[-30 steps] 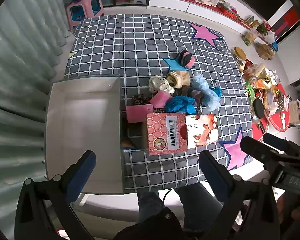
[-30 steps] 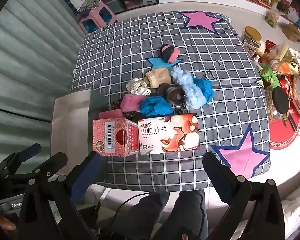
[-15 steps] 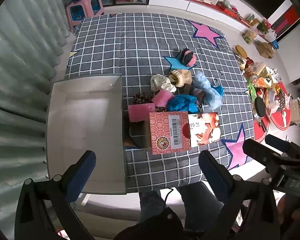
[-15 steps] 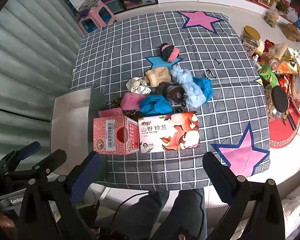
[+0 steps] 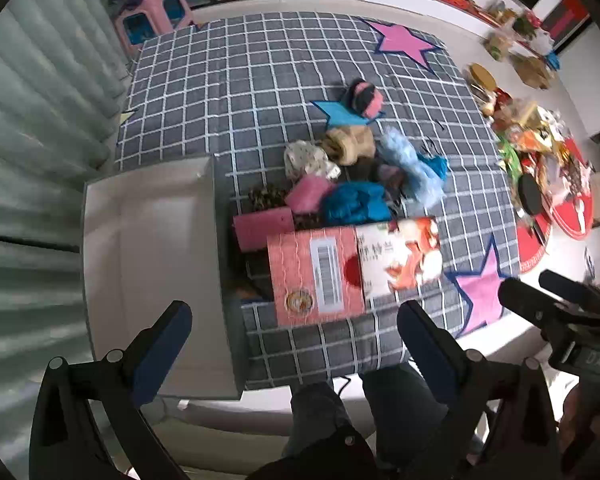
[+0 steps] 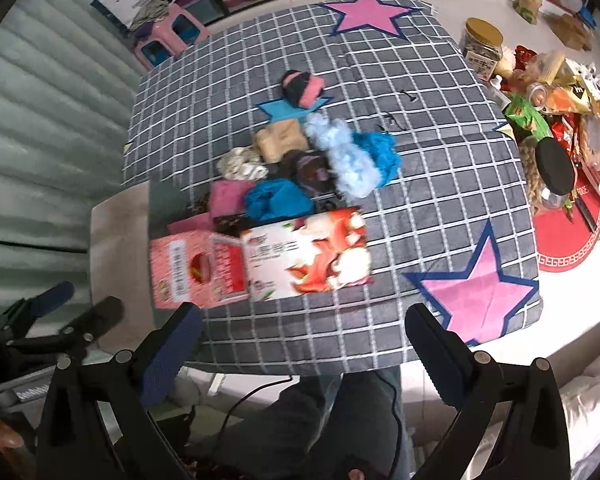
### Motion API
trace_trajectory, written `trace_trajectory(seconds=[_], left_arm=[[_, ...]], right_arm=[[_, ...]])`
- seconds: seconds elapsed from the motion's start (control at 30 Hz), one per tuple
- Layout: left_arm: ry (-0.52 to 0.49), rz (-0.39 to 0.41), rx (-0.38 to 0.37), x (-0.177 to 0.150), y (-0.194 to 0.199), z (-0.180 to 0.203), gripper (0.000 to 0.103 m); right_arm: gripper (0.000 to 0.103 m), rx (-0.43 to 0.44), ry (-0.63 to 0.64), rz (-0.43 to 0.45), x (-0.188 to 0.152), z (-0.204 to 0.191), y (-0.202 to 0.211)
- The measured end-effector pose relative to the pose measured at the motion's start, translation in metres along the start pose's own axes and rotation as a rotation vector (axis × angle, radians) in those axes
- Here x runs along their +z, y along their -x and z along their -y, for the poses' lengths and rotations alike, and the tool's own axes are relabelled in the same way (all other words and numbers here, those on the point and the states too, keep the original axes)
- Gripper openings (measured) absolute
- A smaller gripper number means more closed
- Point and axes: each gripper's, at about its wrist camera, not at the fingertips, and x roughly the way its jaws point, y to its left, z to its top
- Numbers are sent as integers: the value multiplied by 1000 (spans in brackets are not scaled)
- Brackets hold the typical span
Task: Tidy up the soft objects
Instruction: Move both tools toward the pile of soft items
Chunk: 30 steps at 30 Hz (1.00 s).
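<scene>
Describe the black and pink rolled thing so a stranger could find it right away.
Start at the grey checked cloth and find the blue star near its middle. The black and pink roll lies on that star's far edge, apart from the pile of soft things nearer the boxes.

A table covered by a grey checked cloth with pink stars carries a heap of soft things near its middle: a black-and-pink roll, a beige bundle, a spotted cream cloth, pale blue fluff, a bright blue cloth and pink folded pieces. At the near edge of the heap stand a pink carton and a floral box, touching side by side. A white tray lies at the left side of the table, overhanging its edge.
</scene>
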Motion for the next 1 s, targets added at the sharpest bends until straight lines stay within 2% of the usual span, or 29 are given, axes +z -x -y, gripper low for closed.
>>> trace_trajectory(seconds=[0.17, 0.23, 0.43, 0.7, 0.77, 0.83, 0.9, 1.0], left_arm=[[35, -47, 71, 24, -16, 8, 103], [37, -77, 81, 32, -25, 13, 103], [14, -95, 115, 66, -57, 34, 103], [-96, -108, 190, 129, -119, 64, 103], [-123, -138, 207, 144, -140, 68, 103], [-157, -144, 203, 155, -158, 73, 103], [-200, -156, 241, 161, -174, 78, 103], [-246, -184, 249, 168, -198, 82, 103]], right_arm=[[102, 12, 3, -30, 22, 20, -13], [102, 10, 4, -48, 31, 29, -22], [102, 0, -23, -96, 55, 62, -49], [102, -13, -70, -126, 92, 101, -80], [102, -8, -91, -134, 101, 110, -89], [102, -8, -109, -142, 108, 119, -99], [102, -10, -125, -150, 114, 126, -107], [102, -7, -149, -163, 122, 134, -121]])
